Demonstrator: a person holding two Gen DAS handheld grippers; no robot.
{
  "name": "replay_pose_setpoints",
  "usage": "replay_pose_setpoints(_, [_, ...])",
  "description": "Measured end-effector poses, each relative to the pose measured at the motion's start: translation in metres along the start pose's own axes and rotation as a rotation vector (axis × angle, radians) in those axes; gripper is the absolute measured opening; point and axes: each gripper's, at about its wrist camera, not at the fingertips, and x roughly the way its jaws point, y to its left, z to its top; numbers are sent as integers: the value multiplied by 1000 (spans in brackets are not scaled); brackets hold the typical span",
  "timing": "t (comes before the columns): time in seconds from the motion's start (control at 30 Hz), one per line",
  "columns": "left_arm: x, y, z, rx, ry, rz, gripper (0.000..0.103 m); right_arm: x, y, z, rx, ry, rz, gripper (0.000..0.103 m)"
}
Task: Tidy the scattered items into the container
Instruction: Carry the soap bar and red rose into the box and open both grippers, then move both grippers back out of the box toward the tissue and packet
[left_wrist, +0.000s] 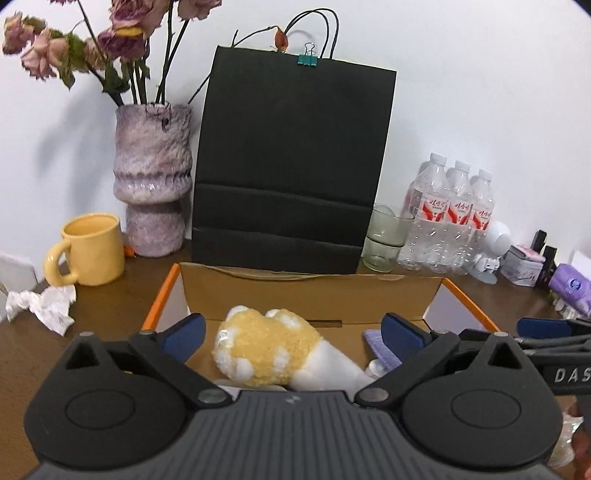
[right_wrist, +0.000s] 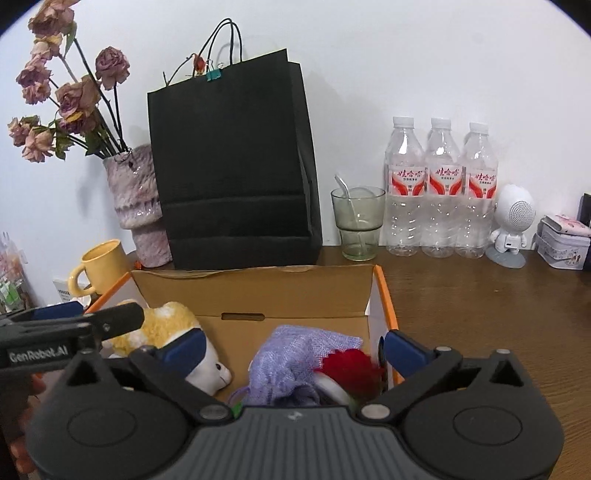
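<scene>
While both grippers hover over the box: sorting nearly done
Left gripper (left_wrist: 291, 334): jaws wide, empty
Right gripper (right_wrist: 291, 349): jaws wide, empty
Brown cardboard box (right_wrist: 255, 291): holds yellow-and-white plush toy (left_wrist: 266, 350), lilac knitted pouch (right_wrist: 291, 365)
Next: likely fetch crumpled white paper (left_wrist: 40, 304) lying outside on the table

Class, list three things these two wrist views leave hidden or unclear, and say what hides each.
1. Left wrist view: near half of the cardboard box, behind the left gripper.
2. Right wrist view: the red fluffy item's lower part, behind the right gripper.
3. Both views: the black paper bag's contents.
</scene>
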Motion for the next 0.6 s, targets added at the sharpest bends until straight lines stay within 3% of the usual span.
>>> replay_pose_setpoints(0.6, [1,-5,-1,23,18,4,103,1,6,-3,-21,11,3,103])
